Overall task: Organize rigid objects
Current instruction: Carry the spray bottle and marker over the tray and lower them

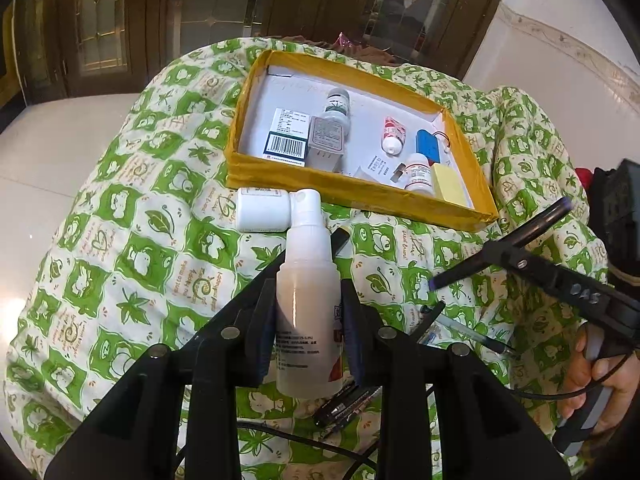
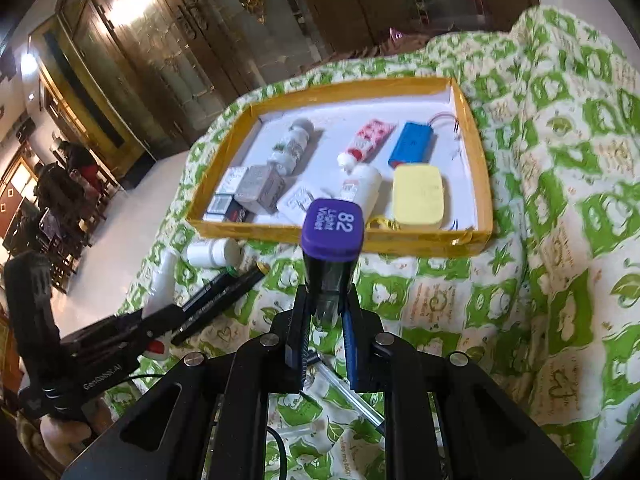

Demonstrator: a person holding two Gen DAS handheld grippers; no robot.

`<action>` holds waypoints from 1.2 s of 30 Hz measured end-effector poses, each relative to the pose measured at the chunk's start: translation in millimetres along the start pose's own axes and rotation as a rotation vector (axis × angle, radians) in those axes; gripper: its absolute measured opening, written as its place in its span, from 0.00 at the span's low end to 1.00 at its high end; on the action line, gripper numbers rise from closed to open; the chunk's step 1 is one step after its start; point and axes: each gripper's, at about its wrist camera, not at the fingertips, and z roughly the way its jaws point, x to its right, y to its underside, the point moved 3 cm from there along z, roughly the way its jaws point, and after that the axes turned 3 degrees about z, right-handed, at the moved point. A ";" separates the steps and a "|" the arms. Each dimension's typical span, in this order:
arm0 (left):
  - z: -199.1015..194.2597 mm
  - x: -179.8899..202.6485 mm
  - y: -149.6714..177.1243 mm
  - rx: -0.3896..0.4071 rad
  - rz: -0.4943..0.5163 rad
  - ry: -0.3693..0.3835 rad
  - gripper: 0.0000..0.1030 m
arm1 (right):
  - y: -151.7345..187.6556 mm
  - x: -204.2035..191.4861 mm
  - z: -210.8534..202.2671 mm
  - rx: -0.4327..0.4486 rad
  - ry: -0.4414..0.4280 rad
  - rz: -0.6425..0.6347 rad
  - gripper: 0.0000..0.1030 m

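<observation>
Green quilt (image 2: 460, 300): marker (image 2: 332, 248) clamped in right tool (image 2: 326, 316), near box (image 2: 400, 240).

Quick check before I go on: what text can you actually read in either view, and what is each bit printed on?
"82 Light Violet": purple cap of the marker in the right gripper.
"GenRobot.AI": body of the left gripper, seen from the right wrist.
Spray bottle label: too blurred.
Barcode box in the tray: digits too small.
Cloth script: too small to read reliably.
</observation>
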 end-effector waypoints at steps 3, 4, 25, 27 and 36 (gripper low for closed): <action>-0.8 1.7 -0.3 0.006 0.010 -0.004 0.26 | 6.0 8.5 10.7 -0.045 0.002 0.028 0.13; -1.2 2.1 -0.4 0.008 0.012 -0.005 0.26 | 6.4 11.4 13.7 -0.055 -0.003 0.045 0.13; -10.6 0.5 -4.3 0.049 0.021 -0.057 0.26 | 2.4 4.7 -11.1 0.010 -0.035 0.025 0.13; -10.7 0.7 -5.3 0.050 0.026 -0.062 0.26 | 1.9 4.3 -13.0 0.014 -0.039 0.028 0.13; -12.2 4.4 -10.9 0.060 0.068 -0.098 0.26 | -3.7 8.3 -18.3 0.028 -0.046 0.050 0.13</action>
